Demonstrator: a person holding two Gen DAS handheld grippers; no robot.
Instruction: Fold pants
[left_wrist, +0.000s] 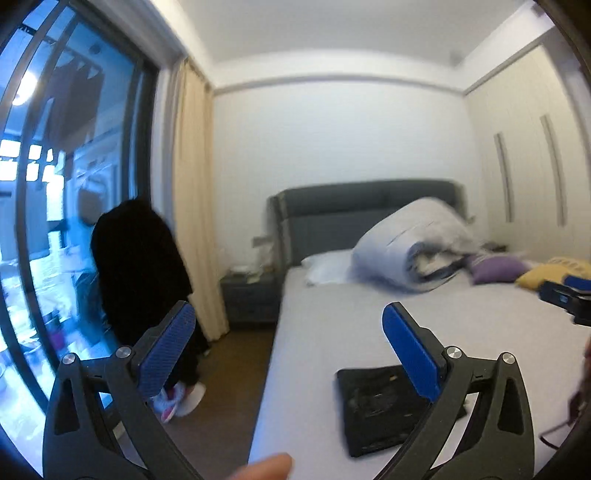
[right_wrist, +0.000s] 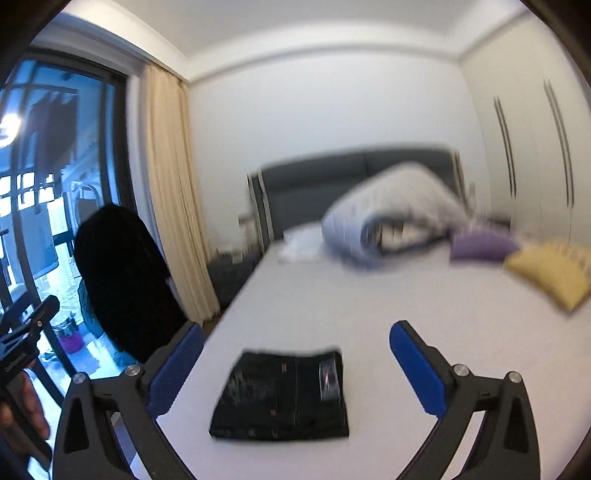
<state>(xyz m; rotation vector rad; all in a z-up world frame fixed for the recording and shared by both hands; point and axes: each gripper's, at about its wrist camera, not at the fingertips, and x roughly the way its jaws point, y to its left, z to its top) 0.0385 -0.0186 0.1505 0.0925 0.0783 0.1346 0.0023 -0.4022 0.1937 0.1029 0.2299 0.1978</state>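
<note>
The black pants (right_wrist: 282, 397) lie folded into a compact rectangle on the white bed sheet (right_wrist: 369, 302), near the front of the bed. In the left wrist view the pants (left_wrist: 376, 410) show partly behind the right finger. My left gripper (left_wrist: 288, 325) is open, raised above the bed's left edge, with nothing between its blue pads (left_wrist: 168, 350). My right gripper (right_wrist: 297, 339) is also open and empty, held above and in front of the pants. The right gripper's tip (left_wrist: 565, 295) shows at the right edge of the left wrist view.
A rolled white duvet (right_wrist: 388, 214), a purple cushion (right_wrist: 480, 245) and a yellow cushion (right_wrist: 550, 271) lie by the grey headboard (left_wrist: 362, 210). A dark garment (left_wrist: 140, 266) hangs left of the bed by the window (left_wrist: 55, 184) and curtain (left_wrist: 192, 206). Slippers (left_wrist: 181, 400) lie on the floor.
</note>
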